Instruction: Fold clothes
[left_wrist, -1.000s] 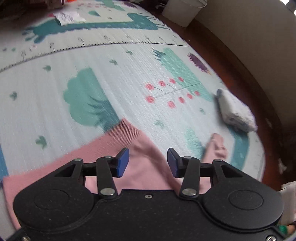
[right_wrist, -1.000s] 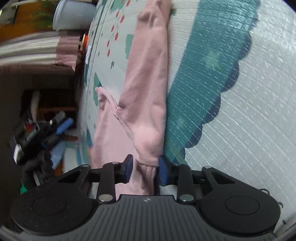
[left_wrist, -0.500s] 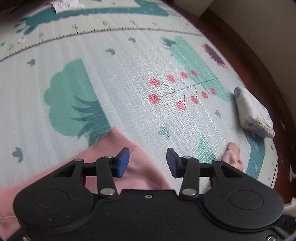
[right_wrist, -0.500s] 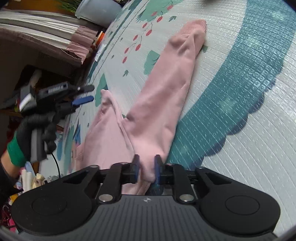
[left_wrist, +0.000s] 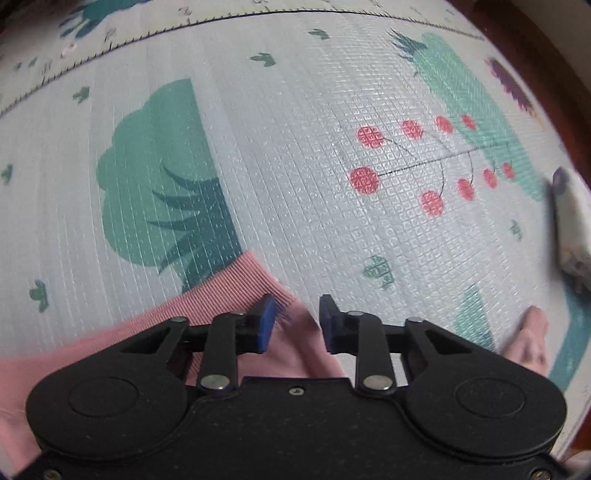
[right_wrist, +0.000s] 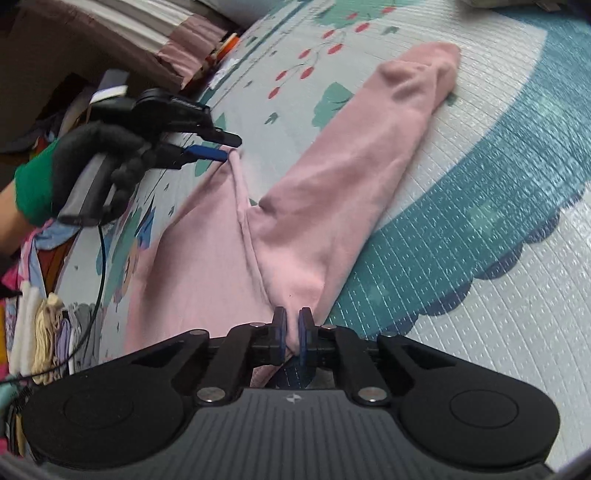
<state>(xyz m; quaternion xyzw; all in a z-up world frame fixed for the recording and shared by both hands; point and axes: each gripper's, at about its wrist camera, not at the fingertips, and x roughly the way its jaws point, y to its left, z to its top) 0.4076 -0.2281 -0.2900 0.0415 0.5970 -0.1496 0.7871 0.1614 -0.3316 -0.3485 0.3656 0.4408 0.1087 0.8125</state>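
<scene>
A pink sweatshirt (right_wrist: 207, 258) lies on the printed play mat (right_wrist: 480, 155), one sleeve (right_wrist: 373, 147) stretched away toward the far right. My right gripper (right_wrist: 291, 328) is shut on a pinch of pink fabric near the base of that sleeve. In the left wrist view the ribbed hem corner (left_wrist: 236, 280) lies between the fingers of my left gripper (left_wrist: 293, 323). Its jaws are closing with a gap still showing, and the pads do not press the cloth. The right wrist view shows the left gripper (right_wrist: 221, 147) in a black-gloved hand (right_wrist: 96, 158), at the far corner of the sweatshirt.
A folded white cloth (left_wrist: 570, 229) lies at the mat's right edge, and the sleeve end (left_wrist: 532, 339) shows nearby. A stack of folded clothes (right_wrist: 40, 332) sits at the left. Furniture and clutter (right_wrist: 155, 48) line the far left side, with brown floor beyond the mat.
My left gripper came down over the hem corner and its jaws narrowed. My right gripper closed on the pink fabric and rolled, so the sweatshirt now lies more level in its view.
</scene>
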